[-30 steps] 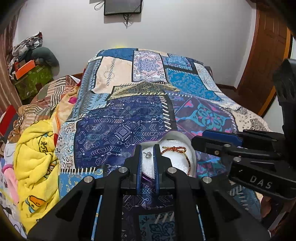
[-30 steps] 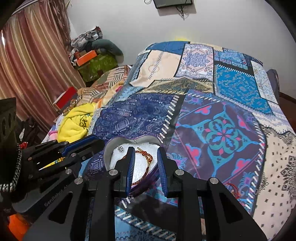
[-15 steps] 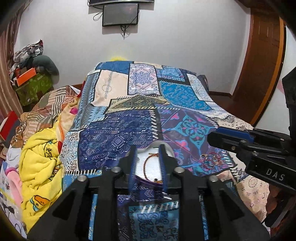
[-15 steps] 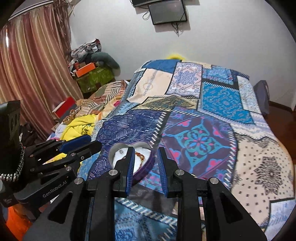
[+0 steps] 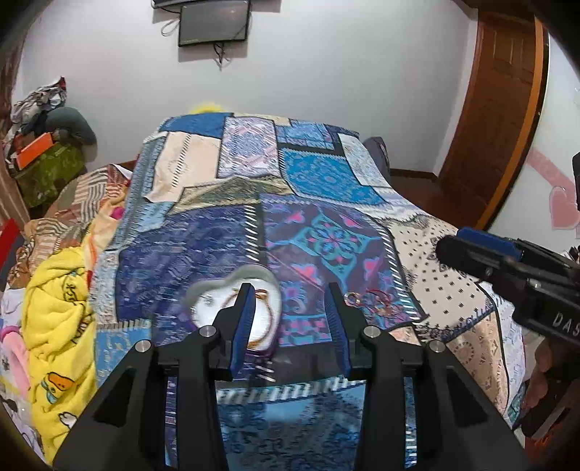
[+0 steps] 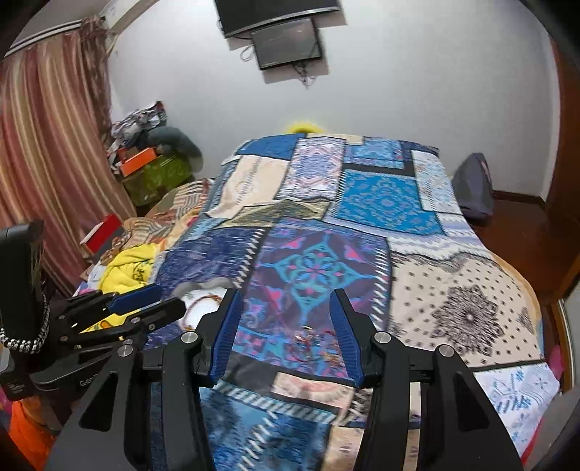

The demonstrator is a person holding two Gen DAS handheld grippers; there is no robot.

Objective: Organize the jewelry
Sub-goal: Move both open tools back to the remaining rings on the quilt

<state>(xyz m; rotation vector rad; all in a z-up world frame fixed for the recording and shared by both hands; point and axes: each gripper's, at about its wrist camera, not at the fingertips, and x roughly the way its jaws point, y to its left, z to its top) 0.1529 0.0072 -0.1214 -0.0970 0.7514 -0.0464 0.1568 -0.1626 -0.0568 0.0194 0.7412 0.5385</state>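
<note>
Left wrist: the left tongs (image 5: 290, 319) have opened wide and drawn back from the heart box (image 5: 232, 290), which holds a bracelet (image 5: 253, 315); loose jewelry (image 5: 373, 300) lies beside it on the bed (image 5: 326, 181).
Right wrist: the right tongs (image 6: 286, 333) have spread too, framing that jewelry (image 6: 308, 338), likely the next pick.

Left wrist cam: looks forward along own fingers, above near bed edge, facing wall TV (image 5: 214, 21). Right wrist cam: same heading, set further right. Shared: patchwork bedspread (image 5: 319, 174) (image 6: 377, 195), heart-shaped box (image 5: 232, 293) (image 6: 203, 290), TV.
</note>
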